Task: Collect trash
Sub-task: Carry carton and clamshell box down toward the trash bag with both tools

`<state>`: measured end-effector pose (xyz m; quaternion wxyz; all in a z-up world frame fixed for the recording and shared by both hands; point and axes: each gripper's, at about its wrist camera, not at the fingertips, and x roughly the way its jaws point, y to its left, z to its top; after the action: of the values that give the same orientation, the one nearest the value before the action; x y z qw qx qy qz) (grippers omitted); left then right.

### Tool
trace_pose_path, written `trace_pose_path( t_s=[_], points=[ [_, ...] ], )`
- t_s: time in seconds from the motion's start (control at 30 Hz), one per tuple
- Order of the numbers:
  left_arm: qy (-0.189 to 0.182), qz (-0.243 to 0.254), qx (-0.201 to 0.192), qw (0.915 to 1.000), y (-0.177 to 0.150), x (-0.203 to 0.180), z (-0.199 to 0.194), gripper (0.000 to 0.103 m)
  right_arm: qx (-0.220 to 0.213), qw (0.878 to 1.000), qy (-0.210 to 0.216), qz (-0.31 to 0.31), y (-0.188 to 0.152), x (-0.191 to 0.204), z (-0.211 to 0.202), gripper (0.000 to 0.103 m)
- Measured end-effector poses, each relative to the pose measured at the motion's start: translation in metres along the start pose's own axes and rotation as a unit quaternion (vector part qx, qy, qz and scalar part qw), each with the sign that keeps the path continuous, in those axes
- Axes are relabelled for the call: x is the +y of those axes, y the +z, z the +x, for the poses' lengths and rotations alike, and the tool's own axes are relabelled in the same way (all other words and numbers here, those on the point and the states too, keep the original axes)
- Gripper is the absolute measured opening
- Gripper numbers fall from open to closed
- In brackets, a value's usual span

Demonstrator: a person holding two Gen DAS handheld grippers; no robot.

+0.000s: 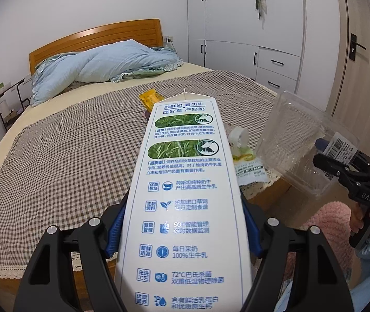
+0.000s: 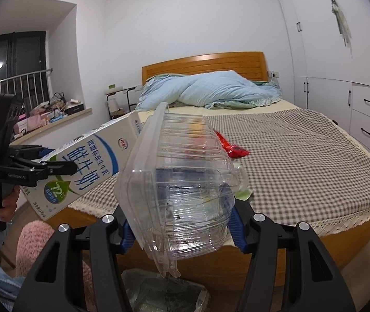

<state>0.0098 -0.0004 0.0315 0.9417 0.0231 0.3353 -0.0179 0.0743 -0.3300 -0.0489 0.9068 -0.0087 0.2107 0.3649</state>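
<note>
My left gripper [image 1: 183,231] is shut on a white milk carton [image 1: 185,156] with blue print, held lengthwise over the bed's foot. My right gripper [image 2: 182,232] is shut on a clear plastic clamshell container [image 2: 185,169], tilted, just right of the carton. Each wrist view shows the other hand's tool: the right gripper [image 1: 341,166] with the container [image 1: 291,140], the left gripper [image 2: 52,161] with the carton [image 2: 94,161]. On the checked bed cover [image 1: 68,156] lie a yellow wrapper [image 1: 151,98], a red wrapper [image 2: 233,148], and a small clear roll [image 1: 239,137] on a green-and-white packet [image 1: 250,171].
A crumpled blue quilt [image 1: 101,65] lies by the wooden headboard [image 2: 203,65]. White wardrobes and drawers [image 1: 250,39] line the right wall. A cluttered window ledge [image 2: 50,117] is at the left. A translucent bag [image 2: 164,293] lies on the floor below the container. Pink fluffy fabric [image 2: 31,239] covers the person's leg.
</note>
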Motion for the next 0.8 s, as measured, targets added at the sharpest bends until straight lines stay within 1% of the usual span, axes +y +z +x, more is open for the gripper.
trace_pose_path(
  t_s=[0.3, 0.53, 0.8],
  points=[
    [-0.017, 0.026, 0.004, 0.9995, -0.028, -0.01, -0.003, 0.07, 0.019, 1.0, 0.006, -0.013, -0.021, 0.015, -0.001, 0.056],
    [-0.024, 0.013, 0.002, 0.9996, -0.047, -0.011, 0.001, 0.07, 0.037, 0.999, 0.005, -0.004, -0.038, 0.02, -0.002, 0.056],
    [-0.033, 0.012, 0.031, 0.9989, -0.073, -0.016, 0.019, 0.07, 0.053, 0.998, 0.0, 0.026, -0.053, 0.017, 0.0, 0.056]
  ],
)
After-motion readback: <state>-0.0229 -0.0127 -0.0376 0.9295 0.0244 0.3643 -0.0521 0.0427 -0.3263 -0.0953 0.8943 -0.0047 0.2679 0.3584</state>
